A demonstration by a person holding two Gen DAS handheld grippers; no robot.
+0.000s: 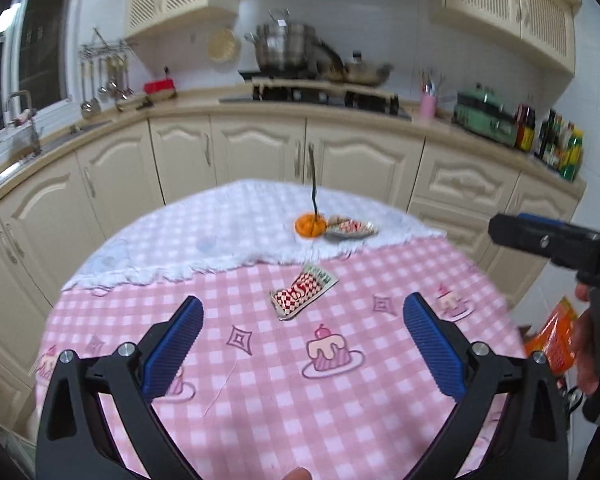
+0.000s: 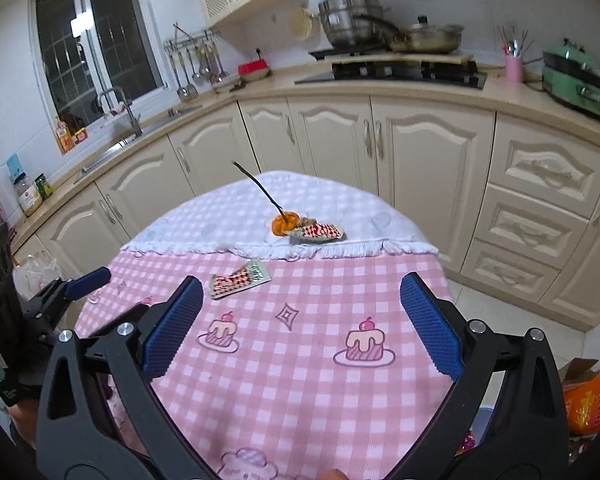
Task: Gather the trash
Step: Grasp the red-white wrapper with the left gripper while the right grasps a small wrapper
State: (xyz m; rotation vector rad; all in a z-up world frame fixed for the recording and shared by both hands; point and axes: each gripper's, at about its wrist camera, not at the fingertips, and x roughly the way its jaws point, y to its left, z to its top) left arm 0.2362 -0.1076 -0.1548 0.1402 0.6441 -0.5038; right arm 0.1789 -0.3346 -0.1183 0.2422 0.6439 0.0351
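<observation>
left gripper jaws wide, right gripper jaws wide

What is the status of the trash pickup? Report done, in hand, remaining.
Done: nothing visibly collected. In hand: nothing; the left gripper and right gripper are both open and empty above the pink checked tablecloth. Remaining: the near snack wrapper, the far snack wrapper on the white cloth, and the orange peel with a dark stick beside it.
</observation>
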